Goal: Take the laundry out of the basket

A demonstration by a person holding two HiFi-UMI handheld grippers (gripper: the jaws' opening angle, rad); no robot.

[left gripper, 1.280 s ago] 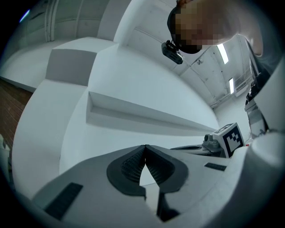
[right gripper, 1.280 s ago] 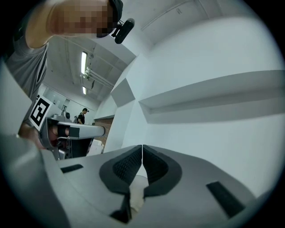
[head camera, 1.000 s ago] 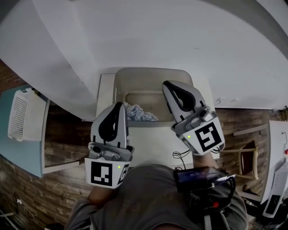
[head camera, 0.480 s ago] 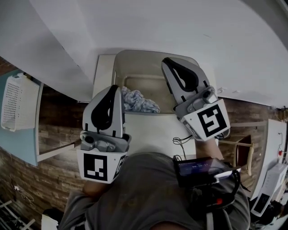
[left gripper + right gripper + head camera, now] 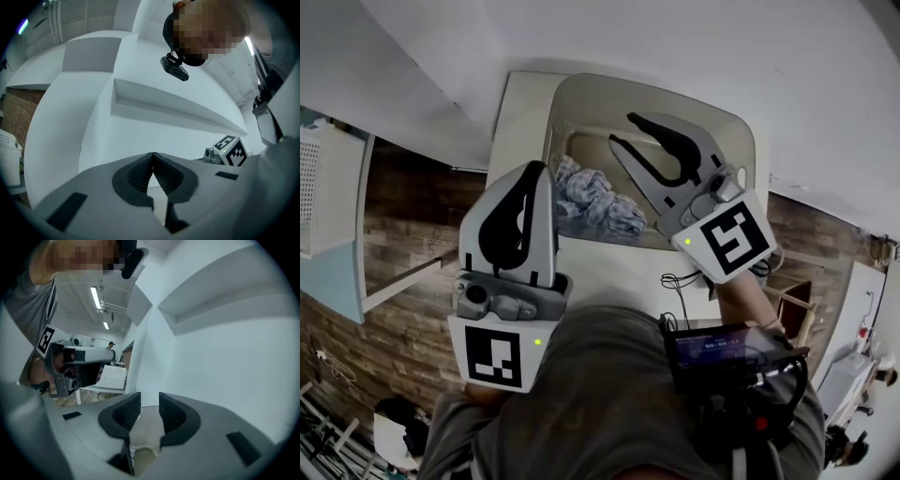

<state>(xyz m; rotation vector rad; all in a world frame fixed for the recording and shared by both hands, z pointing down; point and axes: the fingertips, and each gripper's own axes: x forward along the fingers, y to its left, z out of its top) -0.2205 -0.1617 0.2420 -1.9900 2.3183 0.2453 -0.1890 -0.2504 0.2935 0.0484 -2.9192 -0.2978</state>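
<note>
Head view. The laundry (image 5: 598, 202), a crumpled blue-and-white cloth, lies in the near left corner of the beige basket (image 5: 741, 127), which stands on the white surface (image 5: 520, 112). The right gripper (image 5: 622, 129) hangs over the basket. Its fingers have just been opening and stand apart with nothing between them, which we read as readying a grasp. The left gripper (image 5: 532, 169), fingers together and empty, waits by the basket's left edge.

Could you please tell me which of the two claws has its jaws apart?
The right claw, over the basket: its jaws have just been opening and stand apart, nothing between them; on the left claw they meet.
</note>
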